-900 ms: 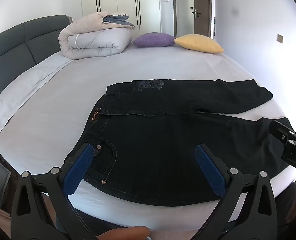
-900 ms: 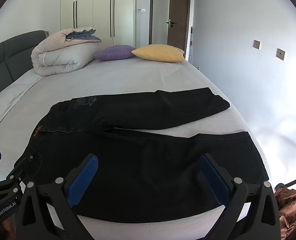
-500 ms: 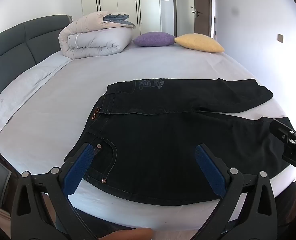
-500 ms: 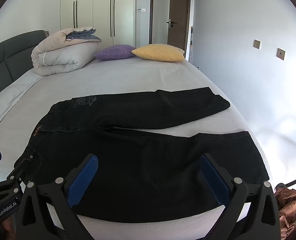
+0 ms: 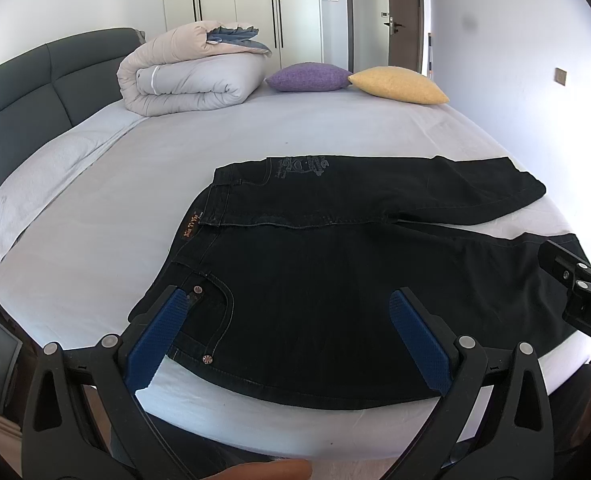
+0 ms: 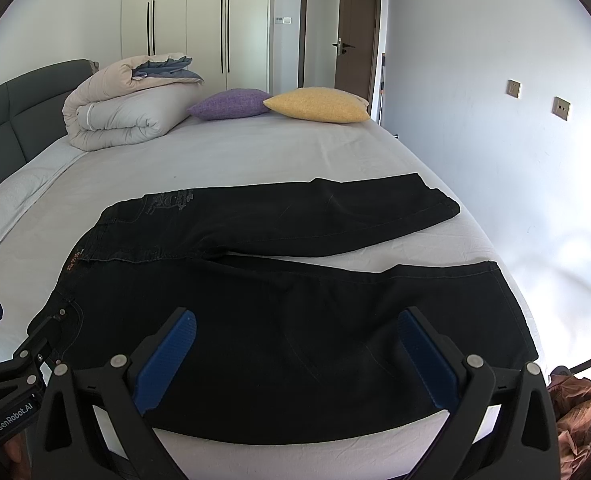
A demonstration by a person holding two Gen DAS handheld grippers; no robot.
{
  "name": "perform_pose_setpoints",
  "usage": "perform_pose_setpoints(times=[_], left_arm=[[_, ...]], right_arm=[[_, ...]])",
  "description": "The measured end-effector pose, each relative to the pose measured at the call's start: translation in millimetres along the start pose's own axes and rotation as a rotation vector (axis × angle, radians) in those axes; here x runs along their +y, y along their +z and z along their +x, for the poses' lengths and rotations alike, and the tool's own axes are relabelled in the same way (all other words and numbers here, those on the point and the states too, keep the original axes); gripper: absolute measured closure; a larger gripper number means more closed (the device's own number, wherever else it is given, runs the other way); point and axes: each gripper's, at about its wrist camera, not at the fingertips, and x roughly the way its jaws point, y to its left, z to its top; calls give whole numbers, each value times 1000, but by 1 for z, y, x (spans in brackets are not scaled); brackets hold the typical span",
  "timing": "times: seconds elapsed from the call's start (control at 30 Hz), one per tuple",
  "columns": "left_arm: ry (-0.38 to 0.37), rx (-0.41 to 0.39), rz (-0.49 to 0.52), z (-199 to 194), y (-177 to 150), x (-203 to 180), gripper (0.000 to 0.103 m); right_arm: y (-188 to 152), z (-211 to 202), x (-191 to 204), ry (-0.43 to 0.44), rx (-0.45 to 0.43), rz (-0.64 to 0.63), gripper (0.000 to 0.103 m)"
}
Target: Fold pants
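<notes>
Fingers (image 5: 163, 332) spread, pants (image 5: 335, 280) hem cut off

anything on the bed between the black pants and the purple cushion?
Nothing: bare white sheet separates the black pants from the purple cushion. Both wrist views show it, the right one most clearly.

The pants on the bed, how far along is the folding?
Done: black pants lie spread flat on the bed, legs apart. In hand: nothing; left gripper and right gripper hover open above them. Left: every fold.
</notes>
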Motion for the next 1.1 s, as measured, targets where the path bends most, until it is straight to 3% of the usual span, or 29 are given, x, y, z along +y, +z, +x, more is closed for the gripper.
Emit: perform_pose_setpoints(times=[1.1], left_arm=[[0, 3, -1, 0, 0, 0, 0]], right_arm=[[-3, 2, 3, 0, 5, -1, 0]])
